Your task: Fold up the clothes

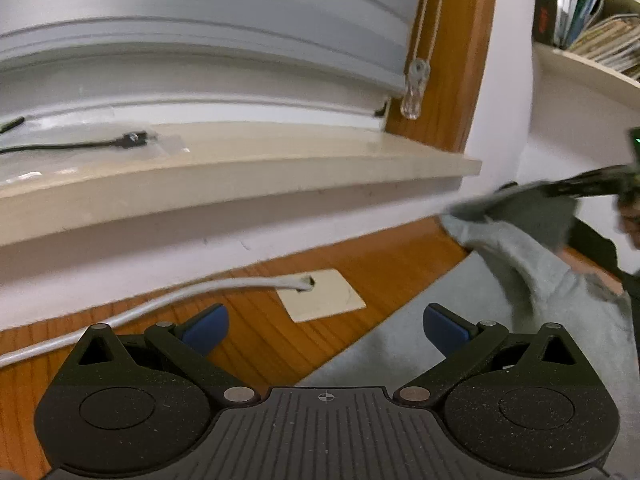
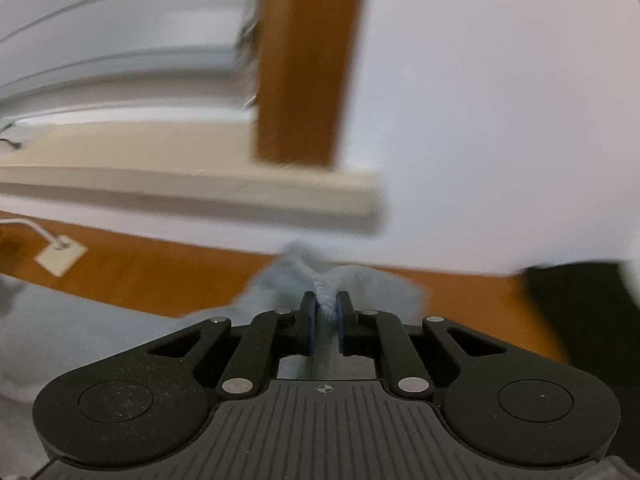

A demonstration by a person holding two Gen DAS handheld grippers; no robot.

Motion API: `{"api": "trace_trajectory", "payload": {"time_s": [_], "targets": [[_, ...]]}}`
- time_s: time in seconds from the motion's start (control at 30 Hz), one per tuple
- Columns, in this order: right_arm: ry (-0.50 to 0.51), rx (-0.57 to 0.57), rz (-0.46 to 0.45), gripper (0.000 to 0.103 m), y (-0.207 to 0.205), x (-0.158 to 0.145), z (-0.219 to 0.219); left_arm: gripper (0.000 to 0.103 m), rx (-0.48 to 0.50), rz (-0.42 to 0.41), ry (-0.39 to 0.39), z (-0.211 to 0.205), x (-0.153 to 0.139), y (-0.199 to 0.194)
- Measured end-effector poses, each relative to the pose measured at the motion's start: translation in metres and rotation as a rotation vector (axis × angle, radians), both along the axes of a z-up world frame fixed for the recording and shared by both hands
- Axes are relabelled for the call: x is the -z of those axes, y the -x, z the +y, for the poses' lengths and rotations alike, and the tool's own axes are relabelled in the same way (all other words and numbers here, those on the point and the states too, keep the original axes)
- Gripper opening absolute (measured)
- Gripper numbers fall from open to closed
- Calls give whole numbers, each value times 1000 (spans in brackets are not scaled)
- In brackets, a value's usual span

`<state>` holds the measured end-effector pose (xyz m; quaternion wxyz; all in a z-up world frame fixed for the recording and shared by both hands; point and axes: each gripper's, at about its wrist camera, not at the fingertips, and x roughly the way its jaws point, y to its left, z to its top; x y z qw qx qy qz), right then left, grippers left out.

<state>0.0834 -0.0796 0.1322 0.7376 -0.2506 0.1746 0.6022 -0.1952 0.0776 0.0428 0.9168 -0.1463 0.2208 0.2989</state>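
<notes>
A light grey garment lies on the wooden table at the right of the left wrist view, one corner pulled up into the air. My left gripper stands wide open above the table's wood and the garment's edge, nothing between its blue pads. In the right wrist view my right gripper is shut on a bunched fold of the grey garment, which sticks up between the pads and hangs down to the left. The right gripper shows blurred at the far right, lifting that corner.
A white cable runs across the table to a cream plate. A beige windowsill with a black cable juts out above the table's back. Shelves with books stand at upper right. A dark object lies at the right.
</notes>
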Motion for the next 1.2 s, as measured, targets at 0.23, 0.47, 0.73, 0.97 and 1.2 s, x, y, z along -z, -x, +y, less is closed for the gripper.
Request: {"api": "trace_trajectory", "payload": {"time_s": [0.23,0.47,0.73,0.97,1.2], "targets": [[-101,209,-107,11,-37,-69,-141,103,-5,58,1,1,6,-8],[-130,412,-201,11,-63,-102,-262,103,-17,65,23,7,10,-8],[-71,408,-160,25,-73,-98,-323,103,-22,80,39,10,13,-10],[-73,296,-94,36,-64,-81,-266,103,-23,89,36,9,14,-12],[-8,114,-5,37,-35,-31,-155,103,-24,95,37,9,14,-12]]}}
